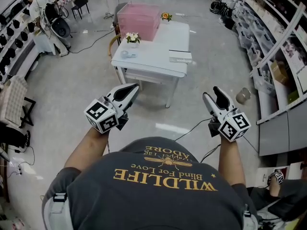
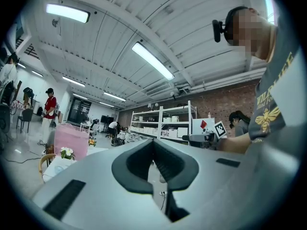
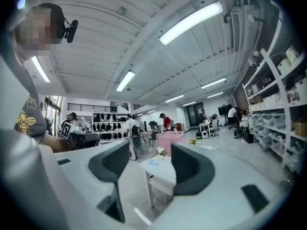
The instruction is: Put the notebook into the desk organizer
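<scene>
Your claws hang empty, short of the worktop (image 1: 158,51): left claw (image 1: 133,88) together, right claw (image 1: 212,93) apart (likely readied to grasp). The notebook (image 1: 180,56) lies at its right edge, the pink organizer (image 1: 139,19) at its far end.

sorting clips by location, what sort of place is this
Probably a big workshop or lab hall, not a home: storage shelving with bins along one wall, racks of dark gear on the other, and a white table on an open polished floor.

Bright overhead striplights (image 2: 152,61), fisheye-warped edges.
</scene>
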The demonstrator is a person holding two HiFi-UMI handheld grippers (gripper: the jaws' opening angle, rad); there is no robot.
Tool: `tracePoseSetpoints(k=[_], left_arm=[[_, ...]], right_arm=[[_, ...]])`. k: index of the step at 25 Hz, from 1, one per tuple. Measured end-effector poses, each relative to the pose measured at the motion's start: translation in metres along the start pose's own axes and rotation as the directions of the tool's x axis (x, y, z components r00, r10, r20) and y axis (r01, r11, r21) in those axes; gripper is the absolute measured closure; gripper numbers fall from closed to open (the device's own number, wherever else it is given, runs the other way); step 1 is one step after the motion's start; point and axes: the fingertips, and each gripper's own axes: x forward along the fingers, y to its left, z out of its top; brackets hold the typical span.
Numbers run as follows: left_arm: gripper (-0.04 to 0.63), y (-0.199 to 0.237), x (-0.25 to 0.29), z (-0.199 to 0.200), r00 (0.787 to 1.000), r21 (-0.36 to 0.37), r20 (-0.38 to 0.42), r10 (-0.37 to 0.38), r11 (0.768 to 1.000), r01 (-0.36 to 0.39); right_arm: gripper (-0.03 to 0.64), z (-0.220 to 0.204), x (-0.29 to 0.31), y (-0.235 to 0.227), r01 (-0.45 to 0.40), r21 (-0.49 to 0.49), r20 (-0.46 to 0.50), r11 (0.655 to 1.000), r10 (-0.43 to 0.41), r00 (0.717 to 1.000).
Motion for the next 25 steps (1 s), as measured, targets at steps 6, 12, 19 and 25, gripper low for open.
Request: tracePoseSetpoints(k=[6, 12, 19, 25], left_arm=[[0.595, -0.021, 0.02, -0.008, 1.0, -0.001, -0.014, 0.014, 1.0, -0.014], [0.595, -0.013, 0.03, -0.011, 1.0, 0.006, -0.025, 0.006, 1.0, -0.006], [0.595, 0.057, 0.048, -0.014, 0.999, -0.021, -0.01, -0.034, 0.999, 0.034], [0.595, 0.165, 0.086, -0.003, 0.99, -0.023, 0.021, -0.139, 0.99, 0.139]], right_arm=[[0.291, 0.004, -0.008, -0.019, -0.04, -0.012, 0.006, 0.999, 0.04, 0.999], [0.291, 0.002, 0.009, -0.033, -0.037, 0.009, 0.009, 0.999, 0.037, 0.999], [0.291, -0.006, 0.072, -0.047, 0.0, 0.011, -0.019, 1.0, 0.0, 1.0], [0.291, -0.007, 0.167, -0.07, 0.096, -0.003, -0.039, 0.995, -0.096, 0.995]])
